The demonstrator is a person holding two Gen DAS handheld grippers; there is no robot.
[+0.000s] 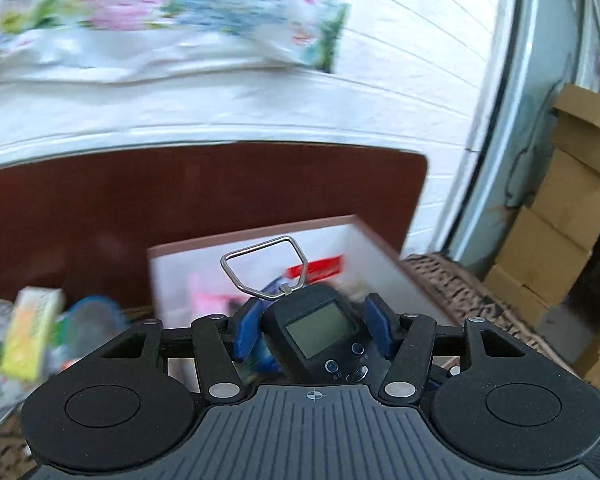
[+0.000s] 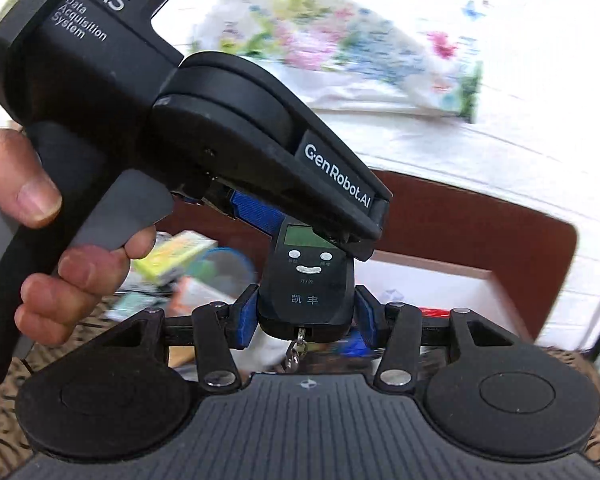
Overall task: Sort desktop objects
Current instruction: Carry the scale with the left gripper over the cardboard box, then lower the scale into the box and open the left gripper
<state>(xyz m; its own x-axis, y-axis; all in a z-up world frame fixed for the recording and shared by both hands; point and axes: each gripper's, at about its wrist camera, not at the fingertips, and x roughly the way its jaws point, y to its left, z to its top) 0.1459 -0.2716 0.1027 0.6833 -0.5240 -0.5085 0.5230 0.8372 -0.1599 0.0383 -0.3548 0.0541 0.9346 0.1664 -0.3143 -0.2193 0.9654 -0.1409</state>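
A black digital hanging scale (image 1: 316, 332) with a grey screen and a metal ring (image 1: 266, 266) is held in the air between both grippers. My left gripper (image 1: 314, 332) is shut on its screen end. In the right wrist view the scale (image 2: 306, 292) hangs with its metal clip (image 2: 296, 350) toward me, and my right gripper (image 2: 306, 314) is shut on its lower end. The left gripper's body (image 2: 220, 120) reaches in from the upper left, held by a hand (image 2: 52, 240). A white box (image 1: 340, 240) with several items lies below.
A dark red board (image 1: 140, 200) stands behind the box. A yellow-green carton (image 1: 32, 328) and a blue round item (image 1: 92, 316) lie at the left on a patterned cloth (image 1: 460, 288). Cardboard boxes (image 1: 560, 220) are stacked at the right. A floral cloth (image 2: 340, 48) lies beyond.
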